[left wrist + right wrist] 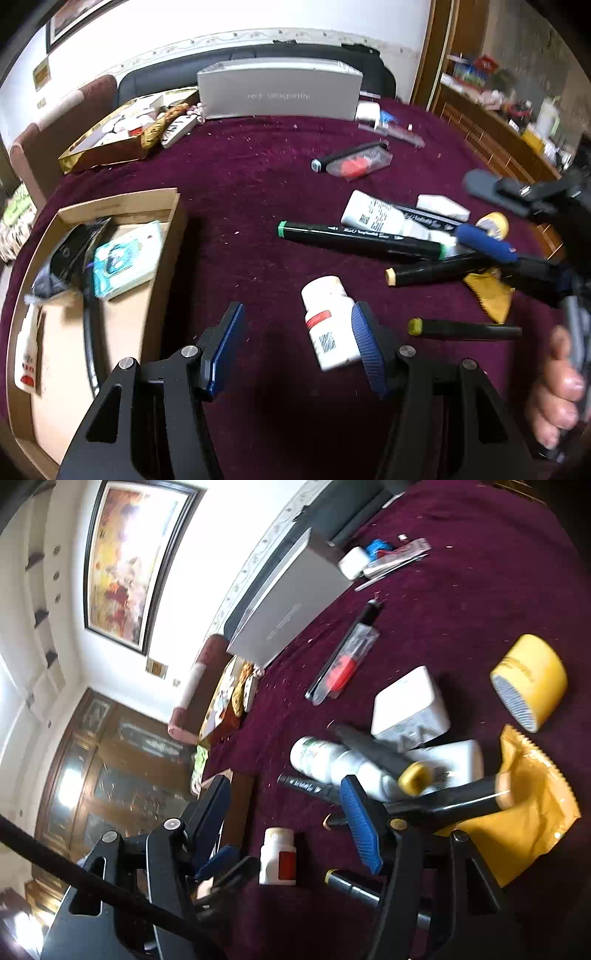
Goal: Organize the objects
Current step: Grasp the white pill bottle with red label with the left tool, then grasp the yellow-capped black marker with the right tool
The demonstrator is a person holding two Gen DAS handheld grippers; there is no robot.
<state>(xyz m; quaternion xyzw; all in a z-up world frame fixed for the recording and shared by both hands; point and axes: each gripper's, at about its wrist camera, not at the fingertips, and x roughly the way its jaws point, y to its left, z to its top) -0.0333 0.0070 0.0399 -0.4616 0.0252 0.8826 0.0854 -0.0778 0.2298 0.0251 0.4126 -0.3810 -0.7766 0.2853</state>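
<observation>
Left gripper (299,347) jaws wide, nothing between; small white bottle (330,323) lying just beside right pad, likely next pick. Cardboard box (162,266) at nine o'clock, part-filled as the collecting place. Marker pile (360,240) at two o'clock. Right gripper (286,821) jaws wide, empty.

maroon table (240,177), markers (362,240), bottles (330,323), box (122,214)

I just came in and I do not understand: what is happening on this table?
A person is tidying clutter on a purple cloth with two hand-held claws. The left claw is open and empty, beside a white bottle that lies flat. The right claw is also open and holds nothing. Markers lie scattered; a cardboard box already holds some items.
</observation>
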